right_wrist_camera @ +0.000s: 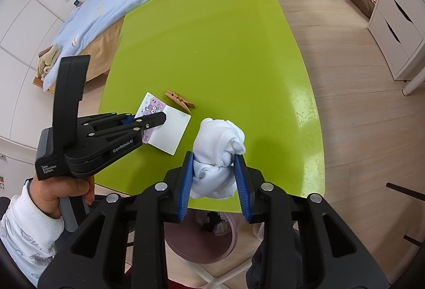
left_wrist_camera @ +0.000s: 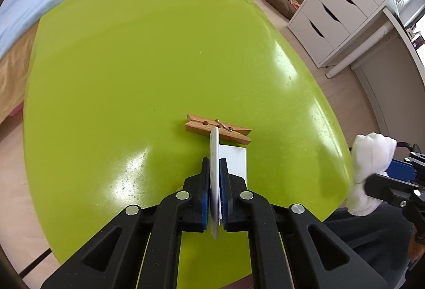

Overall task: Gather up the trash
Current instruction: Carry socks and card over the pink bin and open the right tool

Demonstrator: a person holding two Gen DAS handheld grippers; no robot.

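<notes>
The left hand-held gripper [left_wrist_camera: 214, 180] is clamped on a thin, light card [left_wrist_camera: 214, 156], held edgewise. The right hand-held gripper [right_wrist_camera: 214, 177] is clamped on a soft, compressible tissue wad [right_wrist_camera: 217, 145].

The printed card [left_wrist_camera: 214, 172] is seen only edge-on in the left wrist view, so its picture is hidden there, and its near end is blurred between the blue pads. In the right wrist view part of its print is covered by the left gripper [right_wrist_camera: 156, 120]. The white sheet [left_wrist_camera: 237, 161] is partly hidden behind the card and fingers. The pink bin [right_wrist_camera: 202, 249] is largely screened by the table edge [right_wrist_camera: 212, 205] and the right gripper [right_wrist_camera: 213, 182]; its contents cannot be made out. The person is cut off beyond a sleeve [right_wrist_camera: 24, 230].
</notes>
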